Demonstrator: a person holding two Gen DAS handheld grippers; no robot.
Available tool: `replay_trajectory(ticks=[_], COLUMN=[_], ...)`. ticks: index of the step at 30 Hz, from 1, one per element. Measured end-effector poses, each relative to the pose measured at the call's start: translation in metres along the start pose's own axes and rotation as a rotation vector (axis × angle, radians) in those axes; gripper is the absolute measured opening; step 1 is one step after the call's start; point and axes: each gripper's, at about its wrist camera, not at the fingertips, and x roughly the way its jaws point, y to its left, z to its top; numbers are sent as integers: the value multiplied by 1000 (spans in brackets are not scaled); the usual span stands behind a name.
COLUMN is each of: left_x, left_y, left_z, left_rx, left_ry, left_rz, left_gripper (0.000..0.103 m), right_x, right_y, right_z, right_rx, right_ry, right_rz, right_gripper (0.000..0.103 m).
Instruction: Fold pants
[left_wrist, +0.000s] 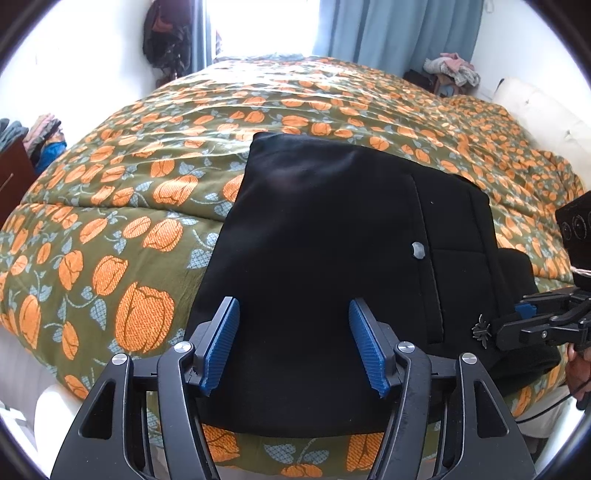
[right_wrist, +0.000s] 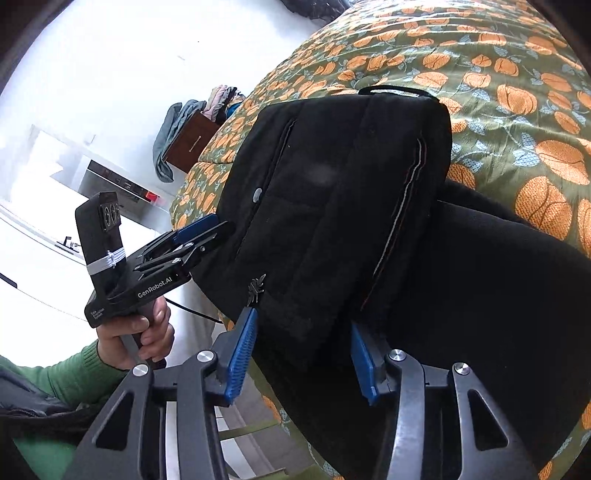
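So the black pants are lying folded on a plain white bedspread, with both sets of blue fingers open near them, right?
Not quite. The bedspread is not plain white: it is olive green with orange flowers, as the left wrist view shows. The rest holds: the black pants lie folded on it, and the left gripper and right gripper are both open.

Daylight is blowing out the window (left_wrist: 273, 26) ahead of you; black pants (left_wrist: 325, 236) are losing detail; fisheye is bending, darkening your edges.

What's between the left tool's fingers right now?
Only the black pants, seen in the left wrist view; the left tool is open over the folded fabric, gripping nothing.
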Motion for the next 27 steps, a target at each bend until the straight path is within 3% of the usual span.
replay_trajectory(ticks=[6, 10, 14, 21, 27], left_x=[1, 0, -8, -44, -59], left_y=[1, 1, 11, 39, 38], left_z=[0, 1, 9, 16, 14], left_rx=[-1, 4, -35, -120, -112], left_ry=[-4, 1, 25, -5, -20], left_rz=[1, 3, -6, -21, -30], left_gripper=[64, 64, 68, 70, 72], right_x=[14, 12, 10, -35, -82], right_y=[0, 7, 25, 35, 38], right_z=[9, 10, 12, 12, 7], right_rx=[39, 16, -37, 47, 71], right_ry=[25, 13, -5, -154, -244], right_rz=[-16, -66, -133, 60, 145], right_gripper=[47, 32, 26, 20, 19])
